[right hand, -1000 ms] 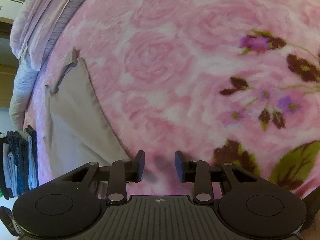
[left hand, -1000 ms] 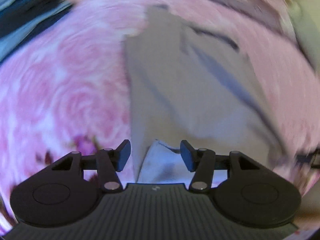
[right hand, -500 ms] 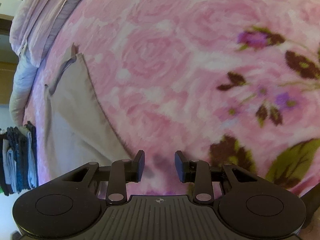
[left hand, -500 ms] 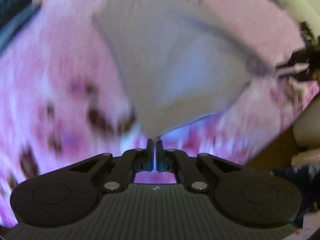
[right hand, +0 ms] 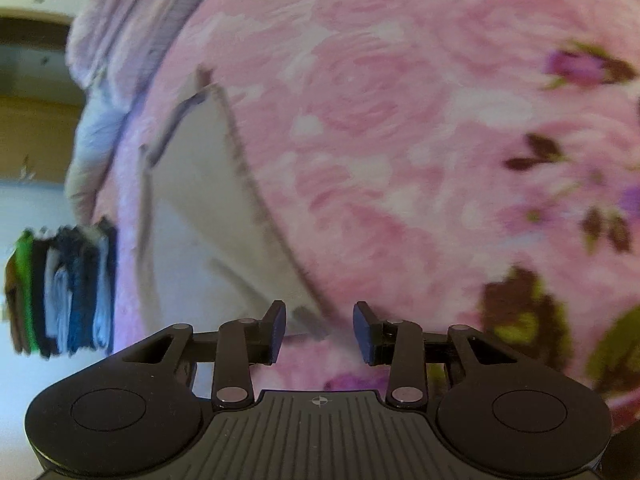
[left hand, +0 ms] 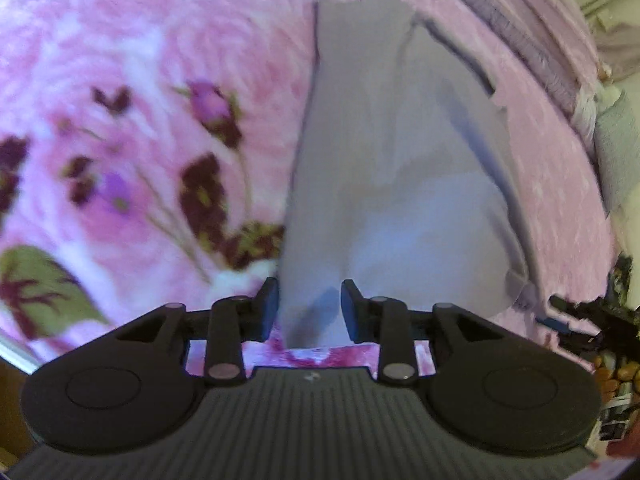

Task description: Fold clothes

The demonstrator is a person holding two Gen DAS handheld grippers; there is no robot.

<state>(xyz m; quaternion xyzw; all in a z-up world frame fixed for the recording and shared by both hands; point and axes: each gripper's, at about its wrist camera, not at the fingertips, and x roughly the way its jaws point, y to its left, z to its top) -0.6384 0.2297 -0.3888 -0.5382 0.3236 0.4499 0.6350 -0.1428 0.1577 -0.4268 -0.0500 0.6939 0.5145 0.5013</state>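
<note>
Left gripper (left hand: 308, 306): jaws apart, straddling garment (left hand: 392, 184) hem, ready to pinch.
Right gripper (right hand: 319, 332): jaws apart over blanket (right hand: 400, 140), beside garment corner.

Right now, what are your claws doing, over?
Left claw open, grey garment between its fingers. Right claw open, at garment's corner. Nothing blocking on pink blanket.

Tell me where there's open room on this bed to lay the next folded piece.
The flowered blanket lies bare to the right of the beige garment, out to the dark leaf prints. It is crowded on the garment's other side, toward the clothes stack and bunched bedding.
</note>
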